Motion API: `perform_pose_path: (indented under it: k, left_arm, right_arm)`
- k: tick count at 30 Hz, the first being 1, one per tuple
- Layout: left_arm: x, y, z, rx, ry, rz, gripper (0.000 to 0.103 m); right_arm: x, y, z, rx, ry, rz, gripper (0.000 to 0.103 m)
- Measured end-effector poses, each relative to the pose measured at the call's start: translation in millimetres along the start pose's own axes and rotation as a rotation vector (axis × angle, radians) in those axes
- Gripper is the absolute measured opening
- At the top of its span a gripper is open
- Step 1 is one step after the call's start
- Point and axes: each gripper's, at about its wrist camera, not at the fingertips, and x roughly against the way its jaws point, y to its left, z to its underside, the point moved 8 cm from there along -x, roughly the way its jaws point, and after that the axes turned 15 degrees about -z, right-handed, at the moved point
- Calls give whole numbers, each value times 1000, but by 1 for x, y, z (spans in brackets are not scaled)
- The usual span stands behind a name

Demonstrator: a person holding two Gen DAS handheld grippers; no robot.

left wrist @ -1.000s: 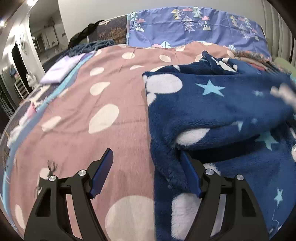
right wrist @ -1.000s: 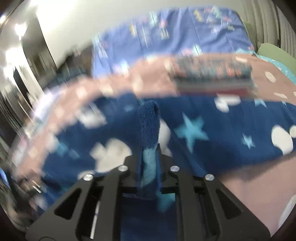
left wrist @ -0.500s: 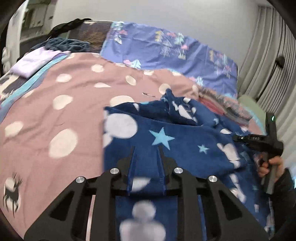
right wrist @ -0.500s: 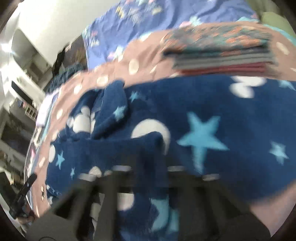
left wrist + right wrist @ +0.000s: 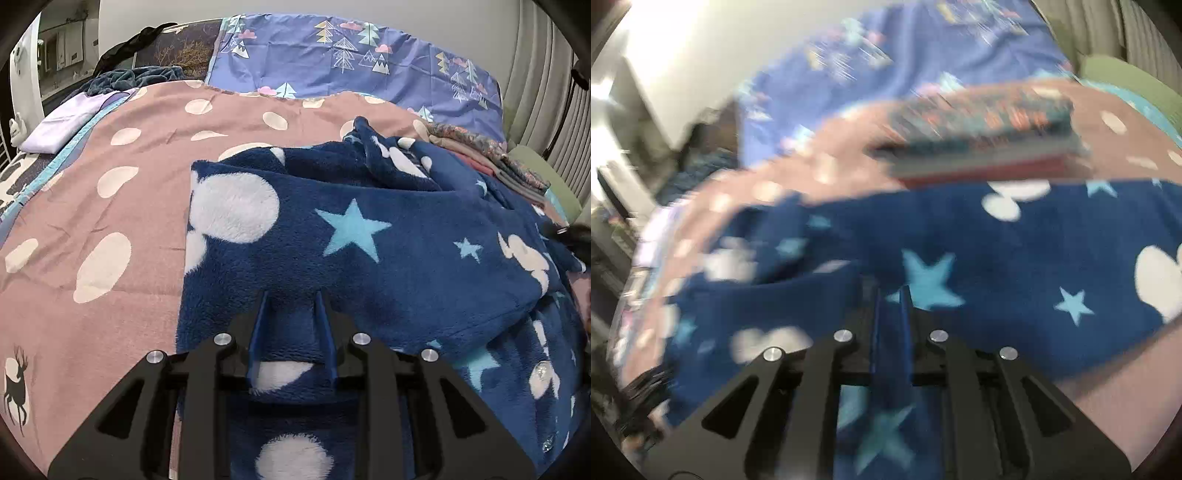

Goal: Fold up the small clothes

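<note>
The left gripper (image 5: pixel 291 299) is clenched on a fold of the navy fleece garment (image 5: pixel 369 236), its blue fingers (image 5: pixel 258 332) pressed into the pile on either side of the pinched cloth. To its left lies the pink spotted bedcover (image 5: pixel 110 206), with a pale lilac folded cloth (image 5: pixel 62 122) far off at that side. Straight ahead of the fingers the garment spreads over the cover, showing white blobs and light blue stars, one layer doubled over another. Beyond it stands a blue pillow with tree prints (image 5: pixel 351 59). Ahead and to the right, a stack of folded clothes (image 5: pixel 487 158) sits just past the garment's far edge.

The right gripper (image 5: pixel 890 295) is likewise clamped on the navy fleece garment (image 5: pixel 997 258), a ridge of cloth caught between its nearly closed fingers (image 5: pixel 876 325). This view is blurred. Ahead and slightly right sits the stack of folded clothes (image 5: pixel 986 144), touching the garment's far edge; pink cover (image 5: pixel 1126 369) shows at the near right.
</note>
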Motion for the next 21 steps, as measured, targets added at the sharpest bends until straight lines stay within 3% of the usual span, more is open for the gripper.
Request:
perform_pose_path:
  k: [3,4,6,8,11,13,14,16,18,21]
  left_arm:
    - [0,-1,0,-16,-6,-21,28]
    - [0,-1,0,-20,-9,-27,28]
    - [0,-1,0,-22,-11,-30,29]
    - [0,-1,0,-24,-12,-31,29]
    - [5,0,-3,-17,-18,-30,28]
    - [15,-2,-8,-20,-39,-34,28]
    - [24,-7,-11,-16,-60,6,28]
    - [38,-23,-17,-10,-87,83,30]
    - [43,-38,-19,-15,-100,116,40]
    - [30,-70,-8,-68,-64,166,46]
  right_arm:
    - [10,40,20,109,43,-112,14]
    - [4,46,35,145,102,-109,21]
    - [-27,34,79,195,263,-9,24]
    - [-28,35,86,242,215,-3,24]
    - [-11,33,74,176,215,16,23]
    - [16,18,62,131,139,37,31]
    - [39,5,51,108,71,40,36]
    - [85,-39,25,42,-64,132,58]
    - [124,-88,9,-68,-158,234,58]
    - [187,-178,4,-360,-331,357,59]
